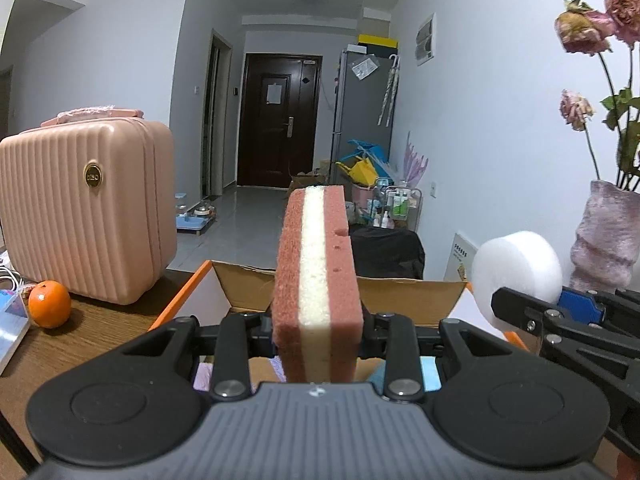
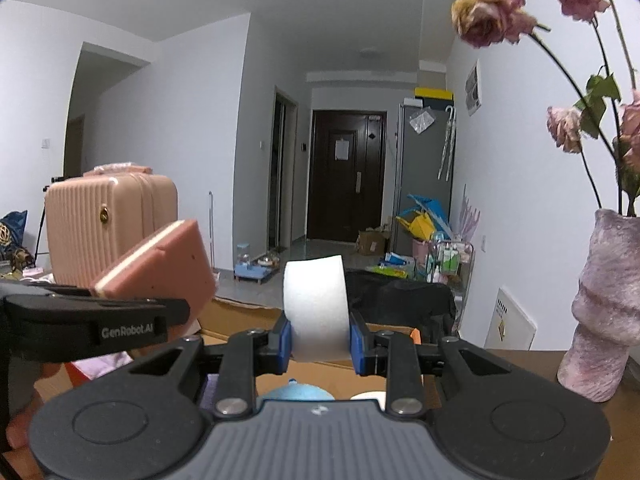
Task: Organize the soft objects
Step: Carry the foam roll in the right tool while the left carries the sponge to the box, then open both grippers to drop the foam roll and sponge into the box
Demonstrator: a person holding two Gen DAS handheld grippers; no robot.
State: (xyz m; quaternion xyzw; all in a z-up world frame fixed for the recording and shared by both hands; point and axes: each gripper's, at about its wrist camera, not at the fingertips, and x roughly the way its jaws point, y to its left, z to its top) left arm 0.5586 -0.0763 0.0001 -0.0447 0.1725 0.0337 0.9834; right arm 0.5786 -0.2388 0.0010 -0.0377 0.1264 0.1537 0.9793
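Home apartment: dark entry door (image 1: 278, 120), fridge (image 1: 362, 108), pink suitcase (image 1: 86, 208), dried roses in vase (image 2: 600, 300)

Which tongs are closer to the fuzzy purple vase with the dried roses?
Right. The right tongs, gripping a white foam disc, sit just left of the fuzzy purple vase. The left tongs, gripping a pink-and-white sponge, are farther left.

The left gripper (image 1: 318, 334) hides the lower end of the pink sponge (image 1: 316, 276) and most of the cardboard box (image 1: 400, 300) interior beneath it. Under the right gripper (image 2: 320, 346), a blue rounded item (image 2: 296, 393) and a white one (image 2: 370, 396) show only slivers; what they are cannot be told. To its right, the vase (image 2: 600, 308) and dried roses (image 2: 492, 14) are cut by the frame edge. The bottles (image 2: 448, 260) on the far trolley are too small to read.
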